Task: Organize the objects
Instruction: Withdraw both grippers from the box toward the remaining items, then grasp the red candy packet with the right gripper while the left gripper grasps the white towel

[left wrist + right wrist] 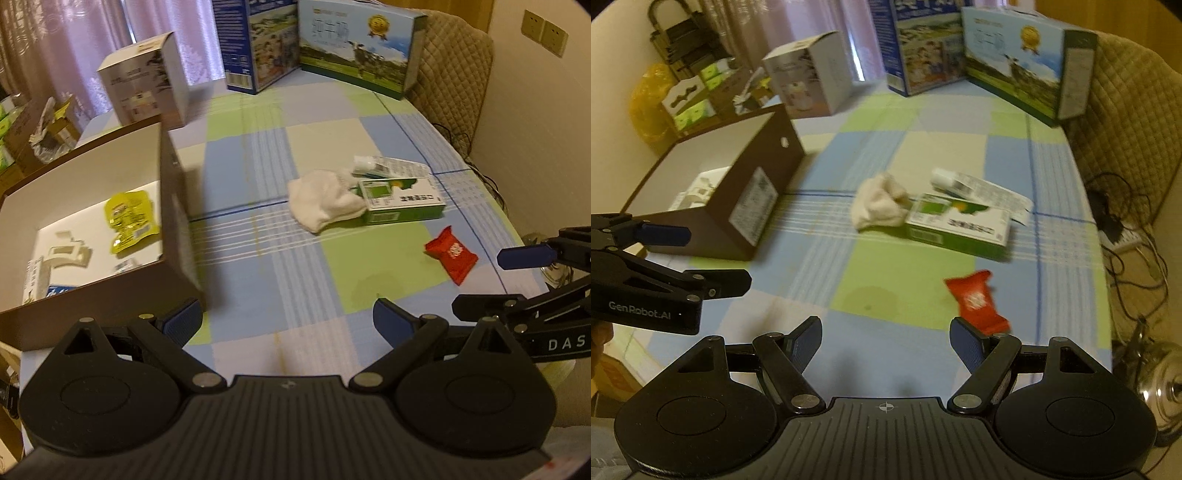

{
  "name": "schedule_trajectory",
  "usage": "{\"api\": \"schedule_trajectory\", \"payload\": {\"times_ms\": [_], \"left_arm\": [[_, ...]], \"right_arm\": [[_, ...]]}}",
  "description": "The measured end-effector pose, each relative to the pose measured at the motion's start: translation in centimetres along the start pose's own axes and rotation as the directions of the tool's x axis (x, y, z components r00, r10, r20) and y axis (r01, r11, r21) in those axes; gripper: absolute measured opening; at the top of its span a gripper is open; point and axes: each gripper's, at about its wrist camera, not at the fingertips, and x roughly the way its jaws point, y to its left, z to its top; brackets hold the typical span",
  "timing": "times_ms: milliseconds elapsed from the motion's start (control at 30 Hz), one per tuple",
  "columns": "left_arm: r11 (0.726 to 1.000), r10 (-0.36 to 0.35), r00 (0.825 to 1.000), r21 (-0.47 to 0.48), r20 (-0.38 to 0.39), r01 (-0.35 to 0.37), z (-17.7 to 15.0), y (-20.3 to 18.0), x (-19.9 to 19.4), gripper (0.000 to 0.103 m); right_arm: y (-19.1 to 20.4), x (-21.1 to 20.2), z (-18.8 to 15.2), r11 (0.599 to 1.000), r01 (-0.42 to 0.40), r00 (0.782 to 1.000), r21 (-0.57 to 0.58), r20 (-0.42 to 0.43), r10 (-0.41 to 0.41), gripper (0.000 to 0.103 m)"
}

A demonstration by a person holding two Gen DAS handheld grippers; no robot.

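Both grippers spread, nothing held.
We hold the left gripper [286, 314] and right gripper [886, 334] above the table [871, 254], red packet [975, 301] near the right one.

"GenRobot.AI" printed white on the black side of the left gripper [670, 258]; "DAS", cut by the frame edge, on the right gripper [517, 277].

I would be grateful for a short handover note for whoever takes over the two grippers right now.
Left gripper: open, empty, over the checked tablecloth.
Right gripper: open, empty, beside the red snack packet.
Done: yellow-green pouch and some white items lie in the open brown cardboard box.
Left: red packet, crumpled white cloth, green-and-white carton and the white tube behind it remain on the table.
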Motion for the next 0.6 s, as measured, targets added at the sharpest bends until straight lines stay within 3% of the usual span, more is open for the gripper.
{"api": "schedule_trajectory", "payload": {"times_ms": [600], "left_arm": [[0.999,-0.01,1.0,0.043,-0.025,0.011,1.5,-3.8,3.7,0.097]], "right_arm": [[-5.3,1.6,-1.3,0.99,0.13,0.991,0.045,-0.015,-0.13,0.073]]}}
